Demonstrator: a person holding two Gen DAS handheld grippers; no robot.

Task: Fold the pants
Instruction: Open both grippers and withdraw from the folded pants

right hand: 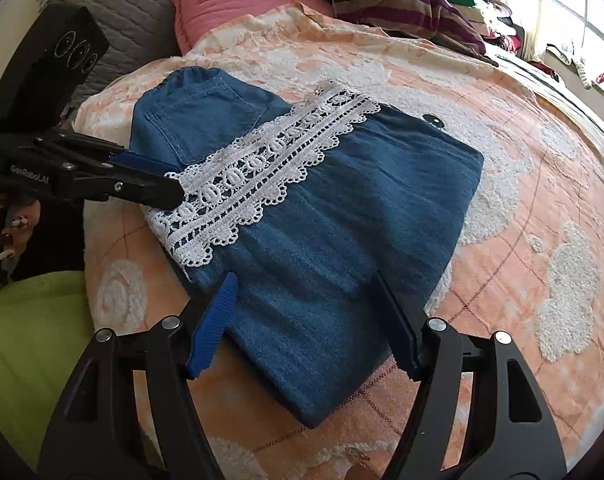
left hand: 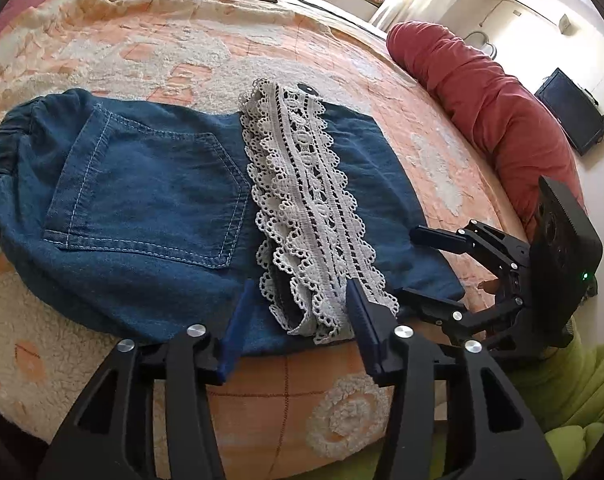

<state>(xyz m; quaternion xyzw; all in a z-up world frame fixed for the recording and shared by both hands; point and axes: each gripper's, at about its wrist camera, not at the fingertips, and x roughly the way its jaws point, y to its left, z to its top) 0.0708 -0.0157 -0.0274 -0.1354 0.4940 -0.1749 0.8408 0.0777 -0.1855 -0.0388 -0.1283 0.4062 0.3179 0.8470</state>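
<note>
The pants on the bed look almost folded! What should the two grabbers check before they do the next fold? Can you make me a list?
1. Pants lie flat on the blanket: ok.
2. Lace trim lies on top of the denim, not tucked under: ok.
3. Left gripper open, with the near lace edge between its fingers: ok.
4. Right gripper open over the near denim edge, pinching nothing: ok.
5. The grippers are apart and not bumping: ok.
6. All layers underneath line up: cannot tell, they are hidden.
</note>
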